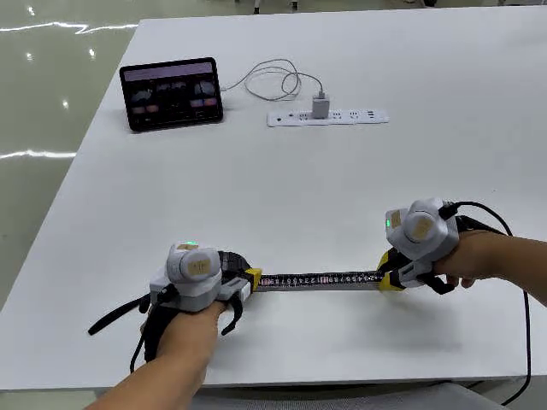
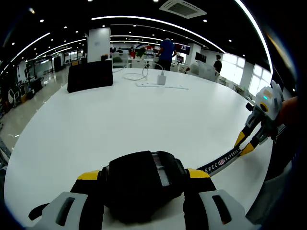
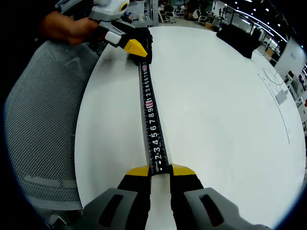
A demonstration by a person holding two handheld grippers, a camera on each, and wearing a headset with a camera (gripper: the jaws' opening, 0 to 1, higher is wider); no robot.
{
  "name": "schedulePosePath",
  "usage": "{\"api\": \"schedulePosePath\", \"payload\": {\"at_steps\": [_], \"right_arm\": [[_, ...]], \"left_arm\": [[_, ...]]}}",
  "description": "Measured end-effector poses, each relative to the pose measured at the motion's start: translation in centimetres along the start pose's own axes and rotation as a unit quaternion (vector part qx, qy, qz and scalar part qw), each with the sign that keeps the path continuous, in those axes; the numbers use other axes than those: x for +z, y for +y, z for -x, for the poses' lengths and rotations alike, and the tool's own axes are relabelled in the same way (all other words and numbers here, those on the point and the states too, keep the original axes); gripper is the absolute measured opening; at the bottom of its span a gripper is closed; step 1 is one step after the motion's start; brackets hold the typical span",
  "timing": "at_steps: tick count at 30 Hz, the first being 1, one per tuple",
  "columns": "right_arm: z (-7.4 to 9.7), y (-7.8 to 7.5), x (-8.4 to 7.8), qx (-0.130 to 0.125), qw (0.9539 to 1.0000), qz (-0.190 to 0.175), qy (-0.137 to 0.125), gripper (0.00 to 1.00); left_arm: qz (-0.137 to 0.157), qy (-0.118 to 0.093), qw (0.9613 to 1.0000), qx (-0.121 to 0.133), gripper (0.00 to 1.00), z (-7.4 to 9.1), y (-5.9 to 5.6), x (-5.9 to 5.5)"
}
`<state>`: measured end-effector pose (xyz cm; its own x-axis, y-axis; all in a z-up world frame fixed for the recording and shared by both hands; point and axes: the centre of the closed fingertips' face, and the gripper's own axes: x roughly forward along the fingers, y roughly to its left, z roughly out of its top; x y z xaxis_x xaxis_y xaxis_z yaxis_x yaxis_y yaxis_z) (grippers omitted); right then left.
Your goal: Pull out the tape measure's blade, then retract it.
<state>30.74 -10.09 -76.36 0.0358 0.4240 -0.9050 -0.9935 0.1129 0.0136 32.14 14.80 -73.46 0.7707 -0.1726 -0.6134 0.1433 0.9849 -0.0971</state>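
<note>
A wide white counter (image 1: 299,188) stands in a bright open office. Near its front edge, the left tongs (image 2: 143,175) are clenched around the black, rounded plastic tape measure case (image 2: 144,191). The right tongs (image 3: 159,170) pinch what seems to be the tip of its dark numbered steel blade (image 3: 149,110), which stretches flat between them. Pulling out looks done or nearly so; retracting is left.

The left claw (image 1: 249,280) and right claw (image 1: 386,278) have pale grey bodies, black jaws tipped yellow, and a green light (image 1: 190,244) on top. Black straps (image 1: 115,319) hang behind the left claw; a black cable (image 1: 525,342) leaves behind the right.
</note>
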Motion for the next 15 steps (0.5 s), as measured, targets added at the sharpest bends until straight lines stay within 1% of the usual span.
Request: {"api": "schedulePosePath", "payload": {"at_steps": [5, 15], "right_arm": [[-0.04, 0.12, 0.27, 0.001, 1.0000, -0.009, -0.003, 0.10], [-0.10, 0.21, 0.66, 0.003, 1.0000, 0.003, -0.007, 0.10]], "left_arm": [[0.000, 0.000, 1.0000, 0.000, 0.63, 0.04, -0.03, -0.01], [0.001, 0.001, 1.0000, 0.000, 0.63, 0.08, -0.06, -0.02]]}}
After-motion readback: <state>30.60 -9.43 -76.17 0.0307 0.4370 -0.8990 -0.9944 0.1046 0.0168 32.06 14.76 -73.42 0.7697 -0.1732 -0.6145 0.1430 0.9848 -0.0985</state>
